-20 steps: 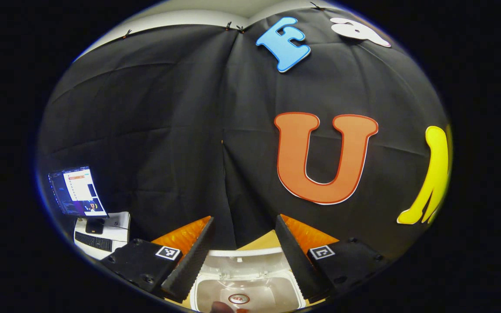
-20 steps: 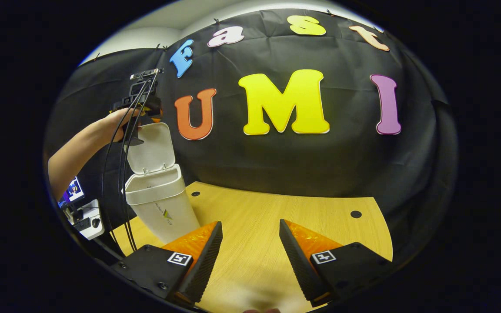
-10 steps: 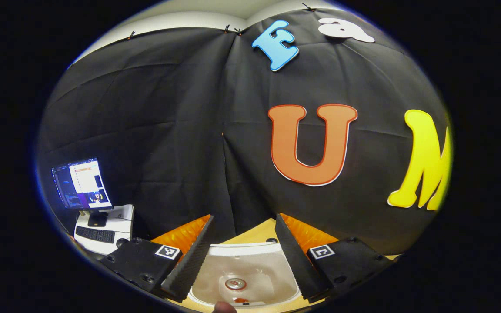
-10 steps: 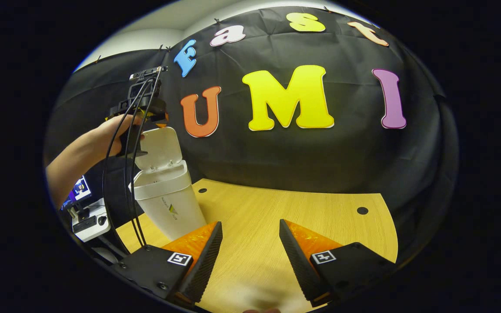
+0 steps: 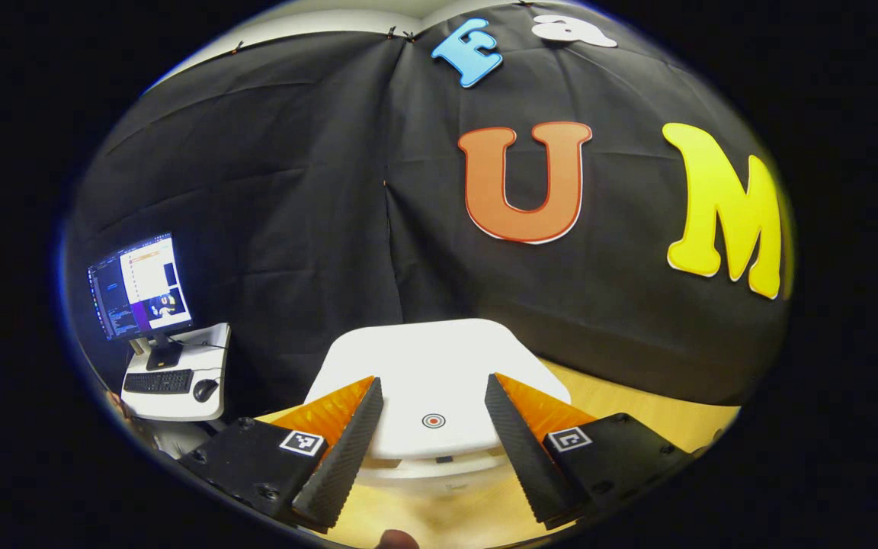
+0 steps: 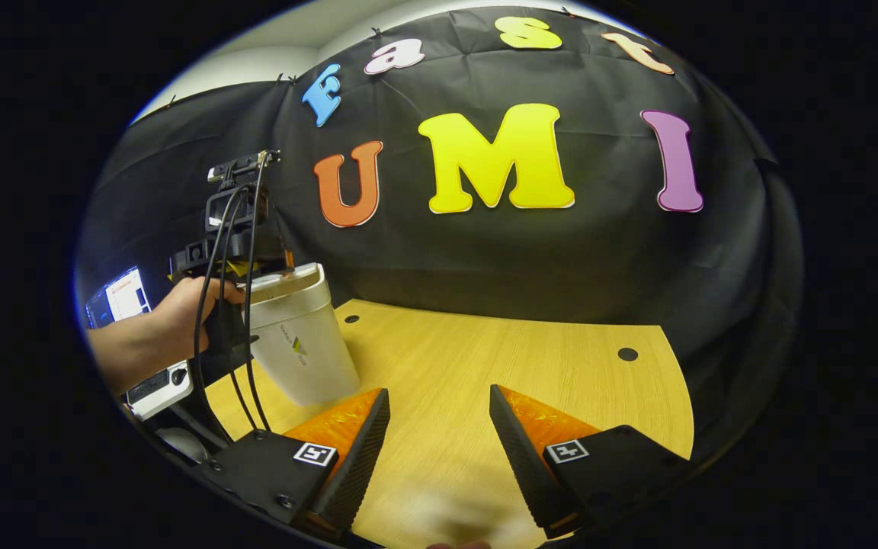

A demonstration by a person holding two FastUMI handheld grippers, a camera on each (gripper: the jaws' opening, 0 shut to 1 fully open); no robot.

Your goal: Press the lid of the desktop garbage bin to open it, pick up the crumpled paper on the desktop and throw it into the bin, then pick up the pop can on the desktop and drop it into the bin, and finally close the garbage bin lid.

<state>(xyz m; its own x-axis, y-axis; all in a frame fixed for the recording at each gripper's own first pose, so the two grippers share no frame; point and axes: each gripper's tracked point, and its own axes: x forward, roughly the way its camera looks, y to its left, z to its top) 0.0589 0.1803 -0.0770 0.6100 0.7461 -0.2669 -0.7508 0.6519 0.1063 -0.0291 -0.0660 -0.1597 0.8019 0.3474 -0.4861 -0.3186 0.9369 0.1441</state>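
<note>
Broadly, the wooden table (image 6: pixel 485 358) lies bare under the black cloth wall, a monitor desk (image 5: pixel 172 374) off beside it. At its left edge stands the garbage bin (image 6: pixel 298 335), its lid (image 5: pixel 427 366) down, likely the closing step. Left tongs (image 5: pixel 433 446) hover wide over the lid, holding nothing; right tongs (image 6: pixel 439 450) wait wide above the table.

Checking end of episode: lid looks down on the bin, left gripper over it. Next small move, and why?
Probably lift the left gripper straight up and clear. In its own view the lid lies flat over the bin, and the gripper's open fingers straddle the lid's front edge. If the lid isn't latched, which I cannot tell, a light press first.
</note>
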